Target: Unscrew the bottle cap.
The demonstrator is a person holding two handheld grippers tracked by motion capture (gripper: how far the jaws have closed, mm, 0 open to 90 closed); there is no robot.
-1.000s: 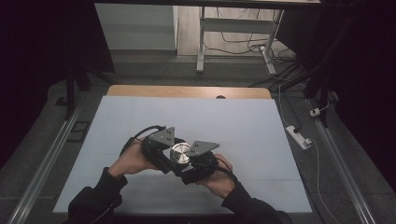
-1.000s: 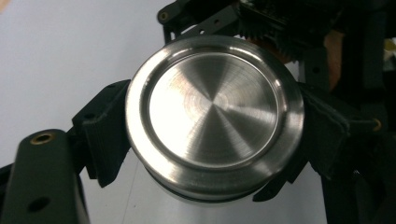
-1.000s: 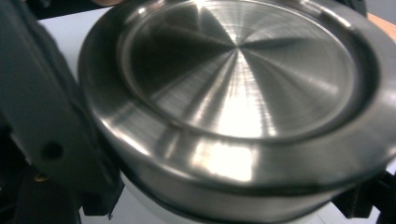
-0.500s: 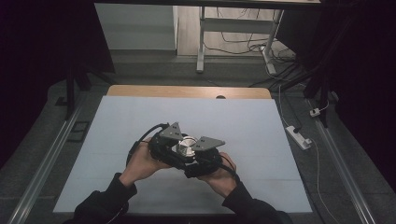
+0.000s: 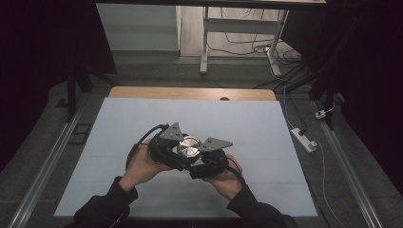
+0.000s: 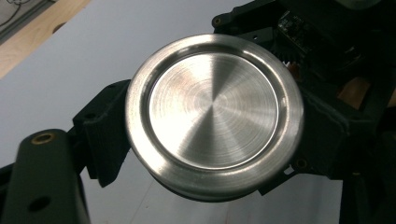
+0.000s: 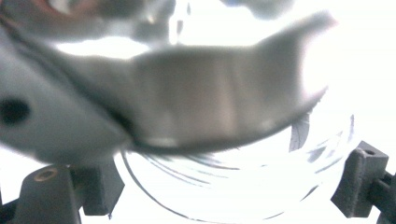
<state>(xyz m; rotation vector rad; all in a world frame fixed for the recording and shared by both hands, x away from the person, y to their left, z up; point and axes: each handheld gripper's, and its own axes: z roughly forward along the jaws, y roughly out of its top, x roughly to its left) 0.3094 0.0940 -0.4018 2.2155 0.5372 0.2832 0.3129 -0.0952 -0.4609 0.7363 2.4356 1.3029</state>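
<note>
A round brushed-metal lid sits between my two grippers, held over the middle of the white table cover. In the left gripper view the lid faces the camera, and my left gripper is shut on it, with a black pad against its rim on each side. My right gripper is shut on the clear glass jar under the lid, whose blurred edge runs across above. From above, the left gripper and right gripper meet at the lid, a hand behind each.
The table's bare wooden strip runs along its far edge. A white power strip and cables lie on the floor to the right. Metal rails flank the table. A frame's legs stand beyond it.
Both hands and grippers, with the lidded jar between them, have shifted a little away from the person and slightly right. Both grips look unchanged.
</note>
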